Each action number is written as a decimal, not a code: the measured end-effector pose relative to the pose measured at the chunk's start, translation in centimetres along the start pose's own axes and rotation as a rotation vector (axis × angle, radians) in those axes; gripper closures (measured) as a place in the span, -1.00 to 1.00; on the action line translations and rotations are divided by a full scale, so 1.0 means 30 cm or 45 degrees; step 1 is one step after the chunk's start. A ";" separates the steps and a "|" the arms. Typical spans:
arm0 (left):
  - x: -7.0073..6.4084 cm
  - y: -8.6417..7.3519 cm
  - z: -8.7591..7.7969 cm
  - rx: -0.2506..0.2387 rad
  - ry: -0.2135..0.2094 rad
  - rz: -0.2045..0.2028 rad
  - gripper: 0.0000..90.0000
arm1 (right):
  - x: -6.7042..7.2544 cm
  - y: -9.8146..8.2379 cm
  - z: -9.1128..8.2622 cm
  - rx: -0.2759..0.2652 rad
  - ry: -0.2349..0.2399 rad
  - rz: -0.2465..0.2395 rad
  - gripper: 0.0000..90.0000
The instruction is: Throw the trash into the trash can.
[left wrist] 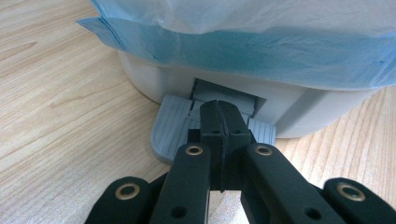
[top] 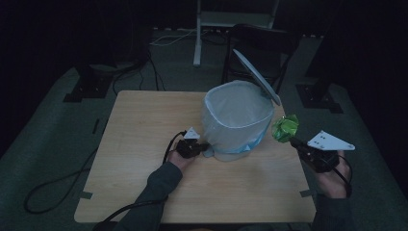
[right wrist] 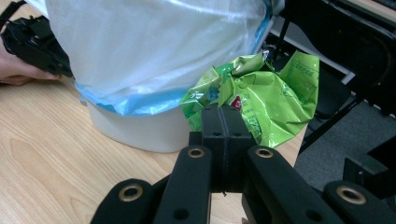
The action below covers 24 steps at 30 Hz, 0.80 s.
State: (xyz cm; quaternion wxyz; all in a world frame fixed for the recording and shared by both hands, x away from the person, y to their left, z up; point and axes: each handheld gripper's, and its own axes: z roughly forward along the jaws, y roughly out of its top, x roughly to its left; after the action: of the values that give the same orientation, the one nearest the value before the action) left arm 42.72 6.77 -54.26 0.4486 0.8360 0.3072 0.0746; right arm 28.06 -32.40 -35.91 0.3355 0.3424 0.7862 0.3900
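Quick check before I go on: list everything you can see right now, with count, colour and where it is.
pedal bin: one, white, centre of the table, lid raised
bin liner: one, pale blue, lining the bin, folded over its rim
pedal: one, grey, at the bin's base, under the left jaws
crumpled wrapper: one, green, pinched in the right jaws beside the bin
table: one, light wood
chair: one, black, behind the table
left gripper: black, shut, on the pedal
right gripper: black, shut on the wrapper, at the table's right edge
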 end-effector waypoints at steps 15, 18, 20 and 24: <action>0.000 0.000 0.000 0.001 0.000 0.000 1.00 | 0.027 0.077 -0.075 -0.049 0.055 -0.051 1.00; 0.000 0.000 0.000 0.001 -0.001 0.000 1.00 | 0.029 0.086 -0.083 -0.062 0.076 -0.056 1.00; 0.000 0.000 0.000 0.000 -0.001 -0.001 1.00 | 0.034 0.093 -0.089 -0.070 0.086 -0.054 1.00; 0.000 0.000 0.000 0.001 -0.001 0.000 1.00 | 0.046 0.109 -0.103 -0.089 0.109 -0.070 1.00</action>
State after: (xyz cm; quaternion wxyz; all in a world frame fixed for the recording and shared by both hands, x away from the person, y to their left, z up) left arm 42.72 6.77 -54.25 0.4485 0.8360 0.3072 0.0743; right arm 25.76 -30.98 -32.06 0.3239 0.2919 0.7947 0.4223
